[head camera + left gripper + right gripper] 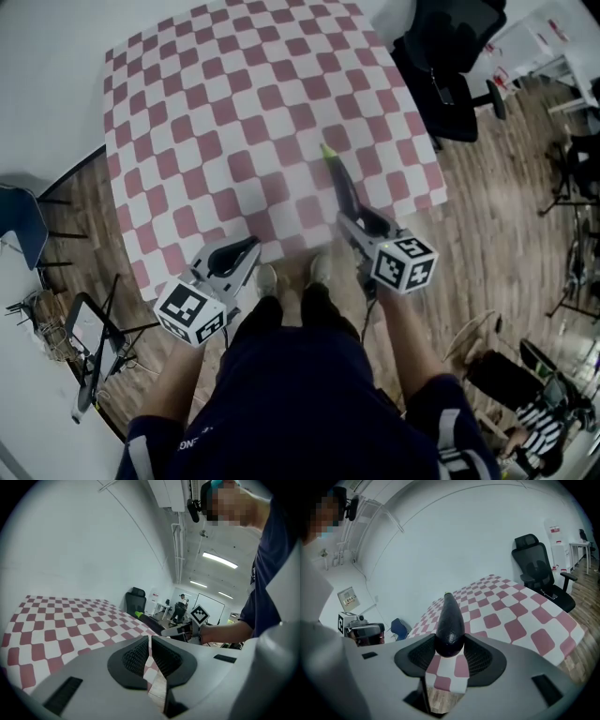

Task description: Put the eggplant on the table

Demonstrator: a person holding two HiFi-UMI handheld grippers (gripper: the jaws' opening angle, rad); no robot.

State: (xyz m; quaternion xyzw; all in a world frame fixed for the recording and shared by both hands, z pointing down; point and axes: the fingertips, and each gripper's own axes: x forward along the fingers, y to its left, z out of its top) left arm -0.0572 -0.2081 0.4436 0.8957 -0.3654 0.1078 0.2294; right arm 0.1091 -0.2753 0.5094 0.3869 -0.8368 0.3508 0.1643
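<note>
A dark purple eggplant (pixel 340 184) with a green stem tip sticks out of my right gripper (pixel 360 221), whose jaws are shut on its thick end. It hangs over the near edge of the table (pixel 187 112), which wears a red-and-white checked cloth. In the right gripper view the eggplant (pixel 450 623) points away over the cloth, pinched between the black pads (pixel 480 657). My left gripper (pixel 247 249) is shut on nothing, just off the table's near edge. From the left gripper view, the eggplant (pixel 149 619) and right gripper (pixel 180 631) show to the right.
A black office chair (pixel 450 66) stands at the table's far right corner. A blue chair (pixel 23 225) and a folded stand (pixel 94 347) sit on the wooden floor at left. The person's shoes (pixel 267 279) touch the table edge.
</note>
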